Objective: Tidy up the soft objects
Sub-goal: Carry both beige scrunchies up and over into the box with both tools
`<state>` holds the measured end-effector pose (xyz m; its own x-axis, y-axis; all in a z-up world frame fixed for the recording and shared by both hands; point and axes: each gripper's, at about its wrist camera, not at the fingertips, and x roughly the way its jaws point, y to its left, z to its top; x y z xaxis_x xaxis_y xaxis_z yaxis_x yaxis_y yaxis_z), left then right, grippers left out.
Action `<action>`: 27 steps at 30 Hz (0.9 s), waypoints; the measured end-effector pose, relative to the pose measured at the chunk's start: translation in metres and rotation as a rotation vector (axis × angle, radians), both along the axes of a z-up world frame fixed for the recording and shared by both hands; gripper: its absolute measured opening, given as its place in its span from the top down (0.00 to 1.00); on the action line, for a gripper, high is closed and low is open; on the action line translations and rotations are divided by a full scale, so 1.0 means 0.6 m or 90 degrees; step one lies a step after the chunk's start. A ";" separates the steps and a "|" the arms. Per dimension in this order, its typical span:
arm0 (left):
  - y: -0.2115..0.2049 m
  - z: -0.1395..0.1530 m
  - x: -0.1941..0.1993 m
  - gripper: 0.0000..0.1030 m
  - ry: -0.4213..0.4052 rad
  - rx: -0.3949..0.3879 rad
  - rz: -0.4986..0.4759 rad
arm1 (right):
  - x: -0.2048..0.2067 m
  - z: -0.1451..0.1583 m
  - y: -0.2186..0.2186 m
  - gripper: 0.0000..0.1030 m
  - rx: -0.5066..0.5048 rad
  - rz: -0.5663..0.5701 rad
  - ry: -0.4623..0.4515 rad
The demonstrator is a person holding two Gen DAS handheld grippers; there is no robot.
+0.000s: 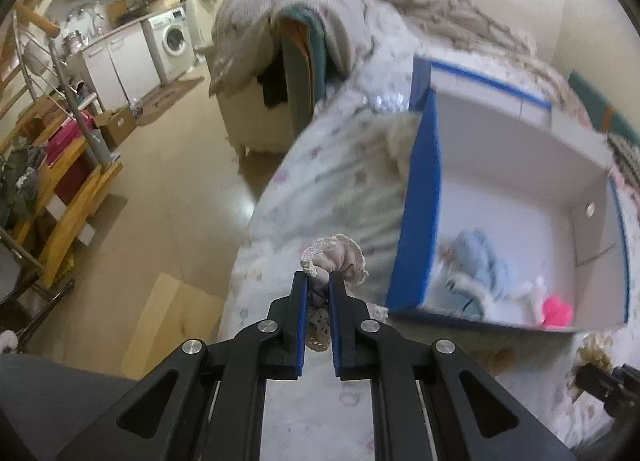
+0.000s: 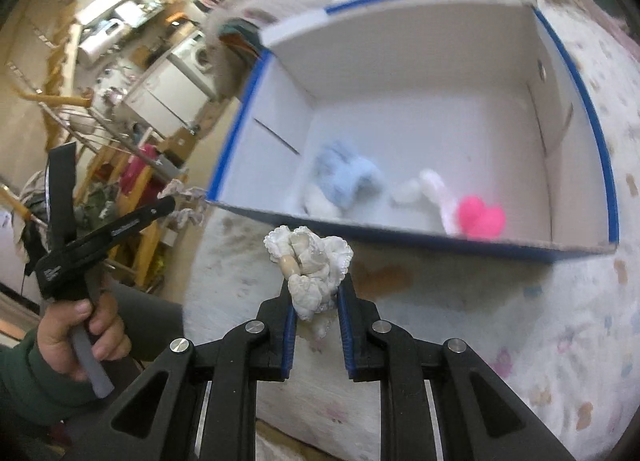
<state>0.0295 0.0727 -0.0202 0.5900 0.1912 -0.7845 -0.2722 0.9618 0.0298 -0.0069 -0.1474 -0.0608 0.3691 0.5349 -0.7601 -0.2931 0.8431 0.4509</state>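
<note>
Left wrist view: left tongs [image 1: 318, 281] clamped on a lace-edged pink scrunchie [image 1: 335, 259], above the bed [image 1: 340, 181]; box [image 1: 416, 197] at 2 o'clock.

Right wrist view: right tongs [image 2: 318, 293] clamped on a white scrunchie [image 2: 310, 261], box at 12 o'clock already holding blue [image 2: 346, 179], white [image 2: 420, 189] and pink [image 2: 480, 217] soft items. Two pieces appear left.

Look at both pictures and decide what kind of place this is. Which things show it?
Most likely a small home, a studio flat perhaps: a washing machine under a kitchen counter, a wooden staircase, and a bed with a floral cover holding a blue-edged box.
</note>
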 end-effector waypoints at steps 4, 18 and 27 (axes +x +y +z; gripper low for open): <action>-0.023 0.031 -0.004 0.91 -0.047 0.025 -0.024 | -0.002 0.027 -0.006 0.80 0.014 -0.018 -0.052; -0.109 0.094 0.020 0.91 -0.098 0.026 -0.110 | 0.024 0.071 -0.094 0.80 0.003 -0.181 -0.120; -0.134 0.089 0.070 0.91 -0.077 0.011 -0.129 | 0.066 0.084 -0.096 0.80 -0.018 -0.178 -0.146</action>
<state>0.0714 -0.0077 0.0331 0.7077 0.0721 -0.7028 -0.0757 0.9968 0.0261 0.0329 -0.2050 -0.0107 0.6607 0.3692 -0.6536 -0.1395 0.9159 0.3763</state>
